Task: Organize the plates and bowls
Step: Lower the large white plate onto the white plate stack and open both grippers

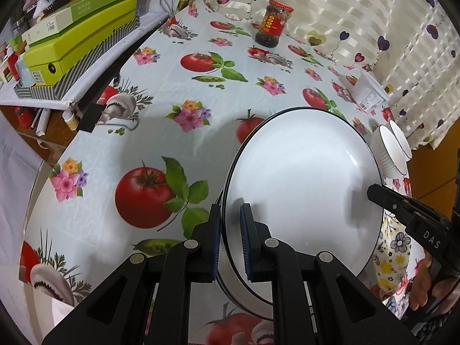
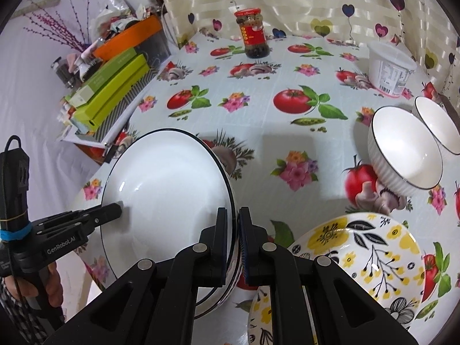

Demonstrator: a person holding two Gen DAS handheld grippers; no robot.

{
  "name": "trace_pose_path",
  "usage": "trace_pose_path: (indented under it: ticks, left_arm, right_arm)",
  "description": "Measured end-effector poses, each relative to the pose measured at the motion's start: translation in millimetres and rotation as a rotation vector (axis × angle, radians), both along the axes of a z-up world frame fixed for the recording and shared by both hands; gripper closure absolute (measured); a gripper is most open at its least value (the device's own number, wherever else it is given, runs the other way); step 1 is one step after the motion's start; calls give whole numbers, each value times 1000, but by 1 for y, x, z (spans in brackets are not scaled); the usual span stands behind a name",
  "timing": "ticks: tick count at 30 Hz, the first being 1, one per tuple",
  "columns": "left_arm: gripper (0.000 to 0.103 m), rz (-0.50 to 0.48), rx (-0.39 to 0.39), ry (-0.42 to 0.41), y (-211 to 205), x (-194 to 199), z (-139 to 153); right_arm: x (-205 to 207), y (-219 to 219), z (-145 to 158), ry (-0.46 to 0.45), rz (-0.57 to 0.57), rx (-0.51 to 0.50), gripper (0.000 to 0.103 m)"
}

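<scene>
Plate carried by both grippers above the bench

Plate-moving was the step in hand. The white plate [image 1: 302,187], rimmed with a thin dark line, hung tilted over the flowered bench [image 1: 161,115], gripped on two opposite edges. The left gripper [image 1: 231,238] had its jaws clamped on the plate's left rim, one pad above and one beneath; the right gripper [image 2: 233,238] was clamped likewise on the right rim. A second rim showed just under the plate, so it may have been a stack of two, though that was hard to tell.

To the near right lay two yellow-flowered plates [image 2: 362,258], one partly hidden under the right gripper. Farther right stood two white ribbed bowls [image 2: 405,155], touching or nearly so. A sauce jar [image 2: 254,34] and a white tub [image 2: 391,69] stood at the far side, well clear.

By my judgement, the next move called for lowering the plate level onto a chosen spot, probably beside or upon the flowered plates, with both hands sinking together so neither rim slipped, and the jaws parting only once it rested.
</scene>
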State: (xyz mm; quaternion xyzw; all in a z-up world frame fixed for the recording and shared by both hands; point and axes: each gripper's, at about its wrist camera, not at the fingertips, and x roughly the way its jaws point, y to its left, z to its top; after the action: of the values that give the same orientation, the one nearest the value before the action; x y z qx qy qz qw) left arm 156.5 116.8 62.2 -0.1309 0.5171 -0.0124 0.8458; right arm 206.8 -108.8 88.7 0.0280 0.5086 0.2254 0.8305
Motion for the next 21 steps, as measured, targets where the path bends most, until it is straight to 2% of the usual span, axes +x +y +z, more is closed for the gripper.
trace_pose_path:
  ticks: [14, 21]
  left_arm:
    - [90, -3, 23, 0, -2, -8, -3]
    - [90, -7, 51, -2, -5, -10, -4]
  right_arm:
    - [-11, 0, -17, 28, 4, -10, 94]
    - [-14, 0, -16, 19, 6, -16, 94]
